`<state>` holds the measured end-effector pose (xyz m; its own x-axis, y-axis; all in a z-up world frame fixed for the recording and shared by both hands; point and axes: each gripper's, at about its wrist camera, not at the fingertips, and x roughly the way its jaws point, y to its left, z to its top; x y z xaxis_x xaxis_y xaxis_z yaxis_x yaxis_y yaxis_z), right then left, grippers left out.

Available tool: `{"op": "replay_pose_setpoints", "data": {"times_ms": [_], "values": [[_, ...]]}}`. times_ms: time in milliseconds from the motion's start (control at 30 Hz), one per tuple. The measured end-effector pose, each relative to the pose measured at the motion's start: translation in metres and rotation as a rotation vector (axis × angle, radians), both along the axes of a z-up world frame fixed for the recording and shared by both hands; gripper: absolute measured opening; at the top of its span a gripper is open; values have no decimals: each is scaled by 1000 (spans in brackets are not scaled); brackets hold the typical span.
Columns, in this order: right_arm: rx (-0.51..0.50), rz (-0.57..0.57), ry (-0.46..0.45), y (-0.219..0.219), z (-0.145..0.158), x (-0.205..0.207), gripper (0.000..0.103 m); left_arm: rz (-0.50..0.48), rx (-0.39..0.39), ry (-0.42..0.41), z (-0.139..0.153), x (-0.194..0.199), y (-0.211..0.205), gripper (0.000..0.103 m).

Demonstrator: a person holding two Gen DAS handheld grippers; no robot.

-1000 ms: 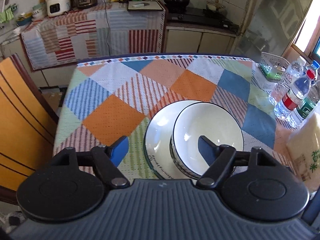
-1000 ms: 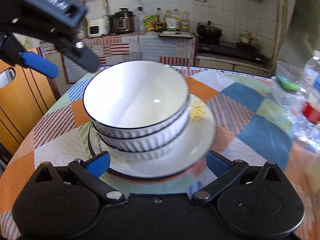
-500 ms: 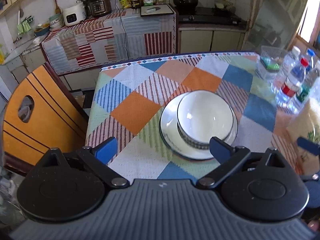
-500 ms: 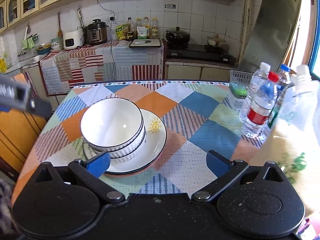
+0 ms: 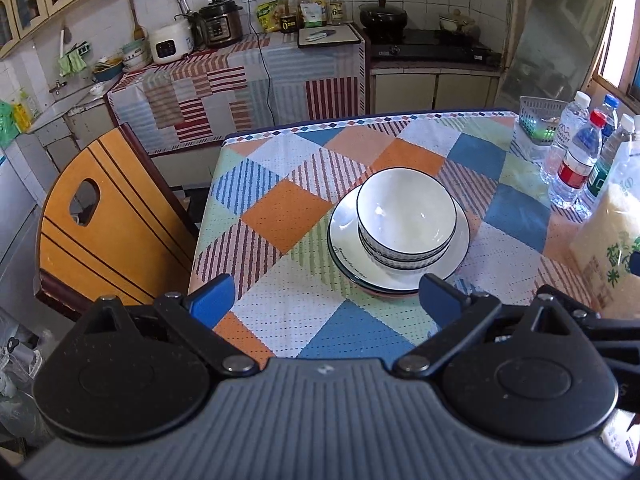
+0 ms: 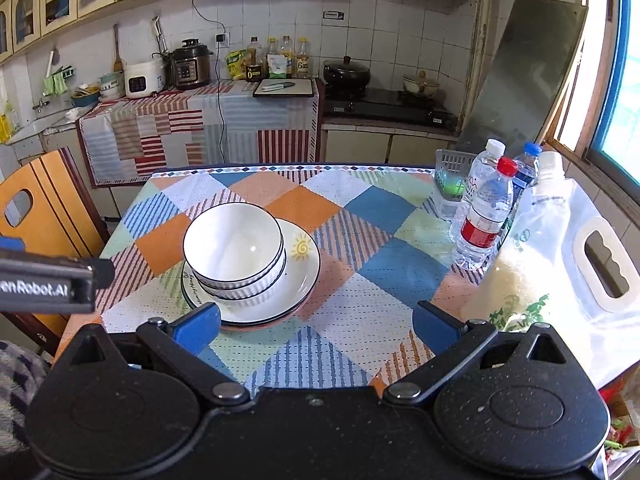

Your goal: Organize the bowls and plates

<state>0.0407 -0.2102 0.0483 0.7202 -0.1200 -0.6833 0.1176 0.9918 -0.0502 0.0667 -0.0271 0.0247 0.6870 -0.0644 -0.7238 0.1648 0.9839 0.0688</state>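
White bowls with dark rims (image 5: 406,220) (image 6: 234,252) sit nested in a stack on stacked white plates (image 5: 348,252) (image 6: 304,268) in the middle of the checked tablecloth. My left gripper (image 5: 324,302) hangs open above the table's near side, well back from the stack, nothing between its blue pads. My right gripper (image 6: 316,320) is open too, raised over the near edge with the stack ahead and to its left. The left gripper's body (image 6: 48,280) shows at the left edge of the right wrist view.
Water bottles (image 6: 484,216) (image 5: 576,168), a clear basket (image 6: 452,184) and a big bag of rice (image 6: 560,272) (image 5: 612,240) crowd the table's right side. A wooden chair (image 5: 104,232) stands by the left edge. Kitchen counters lie beyond.
Both grippers have pulled back and risen away from the stack, so it looks smaller and farther. The left jaws opened wider and no longer straddle the top bowl.
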Motion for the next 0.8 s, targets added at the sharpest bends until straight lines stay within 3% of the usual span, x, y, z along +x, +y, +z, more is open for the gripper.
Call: {"op": "replay_pose_setpoints", "data": {"times_ms": [300, 800], "values": [[12, -3, -25, 1, 0, -4, 103, 19, 28, -33, -12, 1, 4, 100], [10, 4, -35, 5, -12, -2, 103, 36, 36, -13, -25, 5, 9, 100]]}}
